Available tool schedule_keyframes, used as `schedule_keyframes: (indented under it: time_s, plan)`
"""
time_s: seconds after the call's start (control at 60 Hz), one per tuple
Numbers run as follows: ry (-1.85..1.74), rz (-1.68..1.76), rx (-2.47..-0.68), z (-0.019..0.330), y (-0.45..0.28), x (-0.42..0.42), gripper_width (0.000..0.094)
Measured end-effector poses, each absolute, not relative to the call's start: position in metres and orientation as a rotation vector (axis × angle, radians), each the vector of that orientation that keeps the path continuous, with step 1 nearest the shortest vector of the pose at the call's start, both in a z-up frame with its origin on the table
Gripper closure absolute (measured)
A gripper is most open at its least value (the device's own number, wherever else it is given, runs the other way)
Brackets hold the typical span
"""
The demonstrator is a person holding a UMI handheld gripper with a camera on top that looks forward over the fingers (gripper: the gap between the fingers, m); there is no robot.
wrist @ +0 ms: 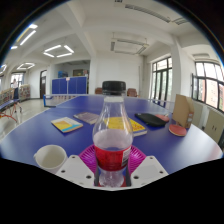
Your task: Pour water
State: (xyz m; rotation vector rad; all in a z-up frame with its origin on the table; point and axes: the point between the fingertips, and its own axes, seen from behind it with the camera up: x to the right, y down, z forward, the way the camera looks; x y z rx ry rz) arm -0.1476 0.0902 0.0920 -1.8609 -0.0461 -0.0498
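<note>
A clear plastic bottle (111,138) with a red label and a pale cap stands upright between the fingers of my gripper (112,160). The magenta pads (88,157) press against both sides of the bottle at label height, so the gripper is shut on it. A white paper cup (50,157) sits on the blue table (40,135) just left of the left finger, its mouth open upward. The bottle's base is hidden by the gripper body.
Beyond the bottle lie a yellow book (130,125), a blue-and-yellow book (67,125), a dark pouch (152,120) and an orange-topped object (180,127) at the right. Chairs and windows ring the room behind the table.
</note>
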Motion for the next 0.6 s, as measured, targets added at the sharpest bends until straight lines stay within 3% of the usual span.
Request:
schedule_keyframes:
  time_s: [0.117, 0.133, 0.167, 0.25, 0.283, 0.333, 0.383, 0.467, 0.6]
  plan:
    - [-0.027, -0.054, -1.830, 0.101, 0.085, -0.145, 0.0563]
    - [-0.020, -0.050, -1.835, 0.114, 0.075, -0.143, 0.0542]
    - [-0.010, -0.046, -1.828, 0.095, 0.095, -0.143, 0.0487]
    - [-0.001, -0.042, -1.862, 0.100, 0.082, -0.143, 0.0388]
    - [0.007, -0.053, -1.900, 0.088, 0.085, -0.137, 0.0297]
    - [0.015, -0.067, -1.928, 0.083, 0.087, -0.130, 0.0061]
    - [0.028, -0.087, -1.942, 0.093, 0.072, -0.133, 0.0106]
    - [0.041, -0.114, -1.951, 0.110, 0.057, -0.132, 0.0069]
    - [0.066, -0.135, -1.997, 0.131, 0.009, -0.137, 0.0088]
